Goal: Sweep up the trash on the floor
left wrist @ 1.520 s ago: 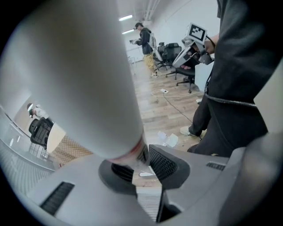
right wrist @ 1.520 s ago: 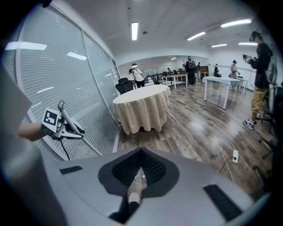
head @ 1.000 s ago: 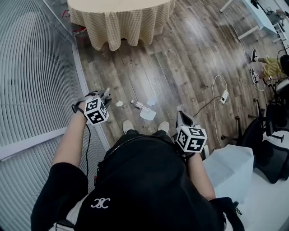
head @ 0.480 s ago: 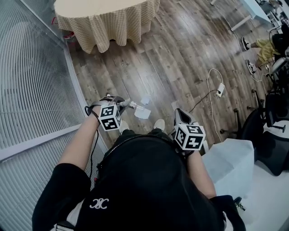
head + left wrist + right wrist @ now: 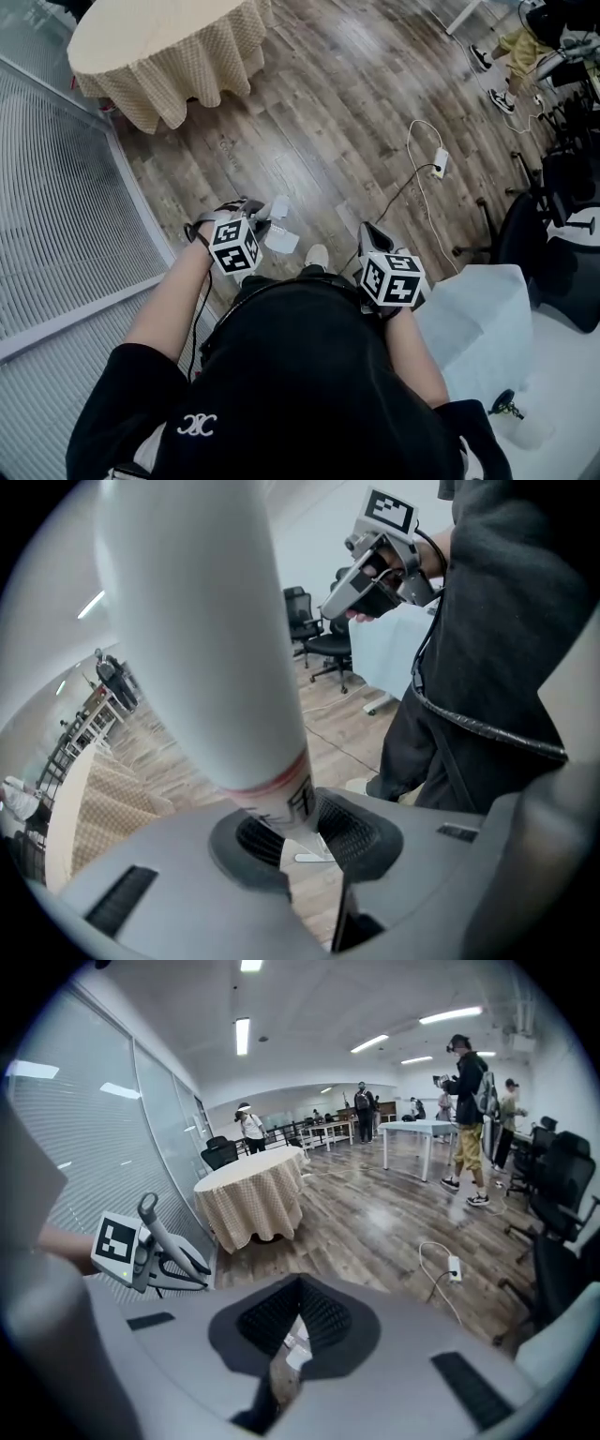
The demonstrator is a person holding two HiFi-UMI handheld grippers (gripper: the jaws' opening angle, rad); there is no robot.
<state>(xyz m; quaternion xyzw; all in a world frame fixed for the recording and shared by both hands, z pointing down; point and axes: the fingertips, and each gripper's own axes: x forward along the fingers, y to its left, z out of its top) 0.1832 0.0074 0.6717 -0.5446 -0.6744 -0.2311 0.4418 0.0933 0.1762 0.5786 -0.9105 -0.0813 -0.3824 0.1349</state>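
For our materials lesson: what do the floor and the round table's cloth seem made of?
Floor: wood or wood-look laminate, semi-gloss; plank seams, grain, sheen.
Cloth: likely woven fabric, matt; fine check, hanging folds.

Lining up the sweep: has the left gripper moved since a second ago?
Yes. The left gripper, shut on a white pole, moved right, toward the paper scraps.
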